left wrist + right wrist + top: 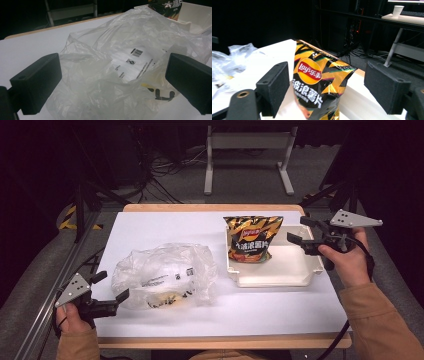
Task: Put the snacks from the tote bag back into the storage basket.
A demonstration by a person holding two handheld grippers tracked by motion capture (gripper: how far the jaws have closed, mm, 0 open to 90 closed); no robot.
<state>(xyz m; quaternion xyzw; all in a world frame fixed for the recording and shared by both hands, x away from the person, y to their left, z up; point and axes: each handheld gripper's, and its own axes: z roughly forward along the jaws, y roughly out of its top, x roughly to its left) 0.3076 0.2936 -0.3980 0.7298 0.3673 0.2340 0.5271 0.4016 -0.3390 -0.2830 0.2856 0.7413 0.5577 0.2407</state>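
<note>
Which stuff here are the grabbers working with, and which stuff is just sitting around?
Being worked with:
- chip bag, in front of the open right gripper
- clear plastic bag, in front of the open left gripper
- white tray holding the chip bag

Just lying about:
- paper cup on a far desk
- floor cables

The plastic bag (165,276) was thin, clear film, crinkled and faintly shiny, with a printed label showing through it. The chip bag (252,239) had a glossy foil-like skin in black, orange and red. The tray (295,270) looked like smooth, matt cream plastic. The table (150,225) carried a matt white top with a pale wooden edge. Each tool, left (111,286) and right (302,230), had matt black jaws and a dull grey plate.
</note>
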